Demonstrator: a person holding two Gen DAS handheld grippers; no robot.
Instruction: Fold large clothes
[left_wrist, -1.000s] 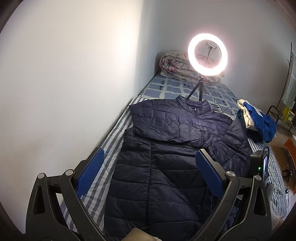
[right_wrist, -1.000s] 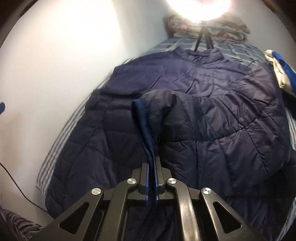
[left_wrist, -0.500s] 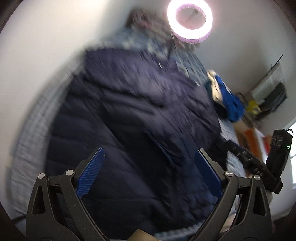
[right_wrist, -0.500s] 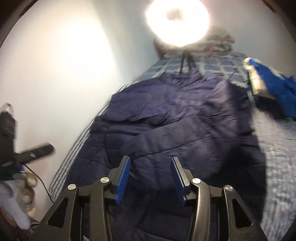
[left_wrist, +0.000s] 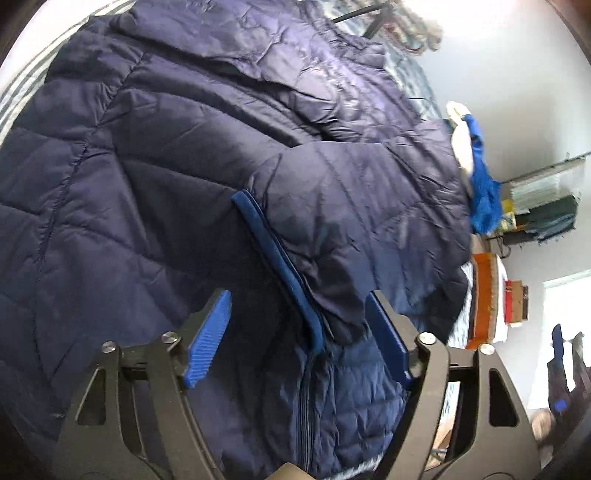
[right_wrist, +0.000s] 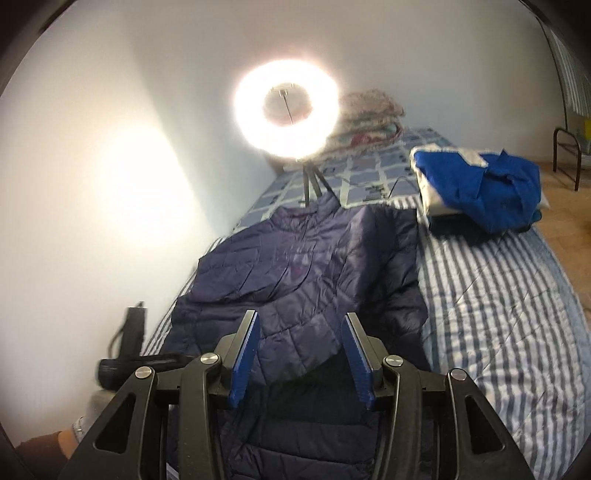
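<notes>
A dark navy quilted jacket (left_wrist: 147, 184) lies spread on the bed, collar toward the ring light. One sleeve is folded across its front (left_wrist: 351, 221), and the sleeve's blue-trimmed cuff (left_wrist: 280, 266) runs down between my left jaws. My left gripper (left_wrist: 299, 295) hangs low over the jacket, pointing steeply down. Its jaws are closing, with the cuff between them and the pads (left_wrist: 207, 339) clear of the cloth. My right gripper (right_wrist: 301, 315) is open above the jacket's lower half (right_wrist: 306, 258), with nothing between its fingers.
The striped bed sheet (right_wrist: 498, 314) shows bare to the right of the jacket. A lit ring light (right_wrist: 286, 107) on a tripod stands beyond the collar. A blue and white garment (right_wrist: 480, 188) and a folded quilt (right_wrist: 369, 114) lie further back. A white wall borders the bed's left side.
My right gripper let go of the sleeve cuff, opened and drew back and up. My left gripper dropped toward the jacket, tilted down over the cuff, and its jaws narrowed.
</notes>
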